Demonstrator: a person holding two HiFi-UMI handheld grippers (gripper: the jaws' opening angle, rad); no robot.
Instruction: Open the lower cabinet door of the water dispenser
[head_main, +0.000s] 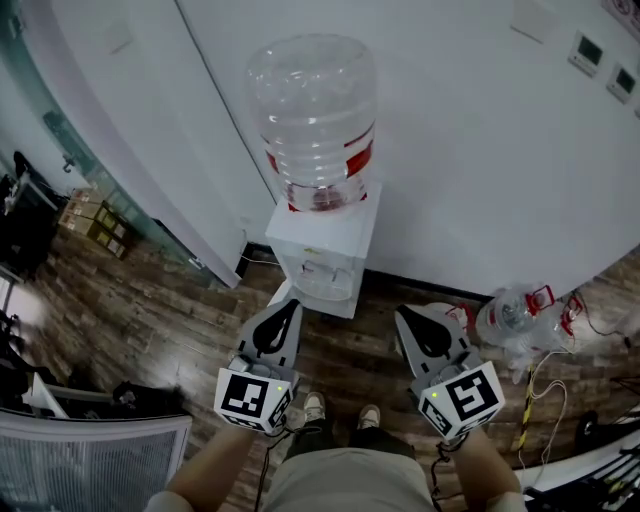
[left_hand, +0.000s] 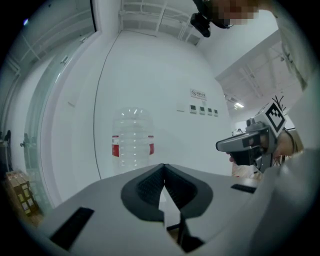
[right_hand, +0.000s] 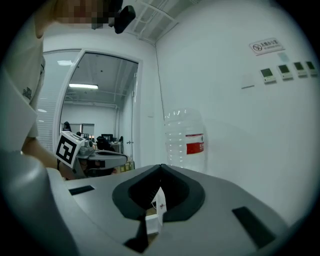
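The white water dispenser stands against the wall with a big clear bottle on top. I look down on it, so its lower cabinet door is hidden. My left gripper and right gripper hover side by side in front of it, both pointing at it and apart from it. In the left gripper view the jaws meet at the tip with nothing between them, and the bottle stands ahead. In the right gripper view the jaws are also shut and empty, with the bottle ahead.
Spare clear bottles and cables lie on the wood floor at right. Cardboard boxes sit by a glass partition at left. A mesh chair back is at lower left. The person's shoes are just behind the grippers.
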